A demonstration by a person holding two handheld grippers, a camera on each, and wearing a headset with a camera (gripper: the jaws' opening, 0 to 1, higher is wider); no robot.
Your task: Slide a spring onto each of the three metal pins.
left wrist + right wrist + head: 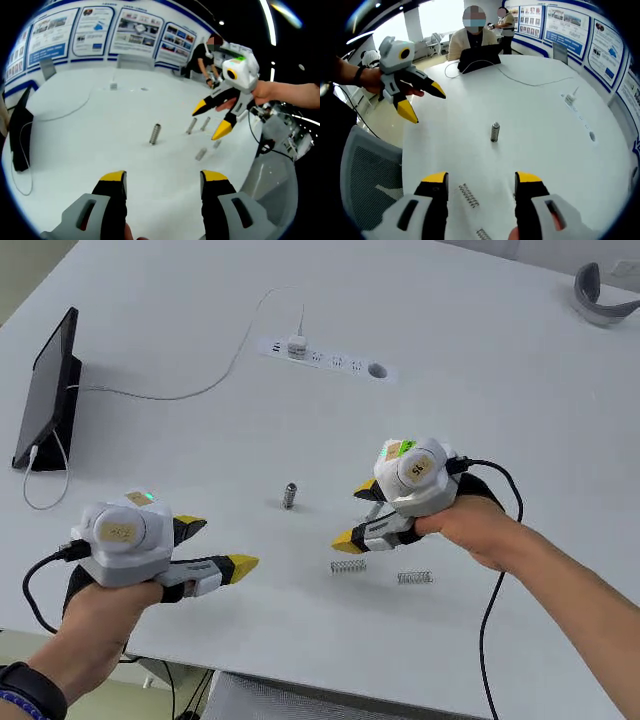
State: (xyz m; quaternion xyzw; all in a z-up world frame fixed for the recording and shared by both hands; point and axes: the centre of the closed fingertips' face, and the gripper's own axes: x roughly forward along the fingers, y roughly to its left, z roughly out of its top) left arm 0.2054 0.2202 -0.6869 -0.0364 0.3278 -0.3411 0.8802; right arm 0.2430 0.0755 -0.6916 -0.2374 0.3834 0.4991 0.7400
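One metal pin (289, 496) stands upright mid-table with a spring coiled around it; it also shows as the pin (155, 134) and the pin (495, 132). Two loose springs lie flat in front: a spring (348, 566) and a spring (414, 578), also seen as a spring (468, 195). Two more grey pins (191, 126) are by the right gripper's jaws. My right gripper (355, 515) hovers open and empty just above and right of the loose springs. My left gripper (215, 545) is open and empty at the lower left, well apart from the pin.
A white power strip (320, 355) with a plugged charger lies at the back. A dark tablet (45, 390) stands at the left edge, cabled. A grey curved object (600, 295) sits far right. A mesh chair (370, 165) is below the table edge. A person sits at a laptop (477, 60).
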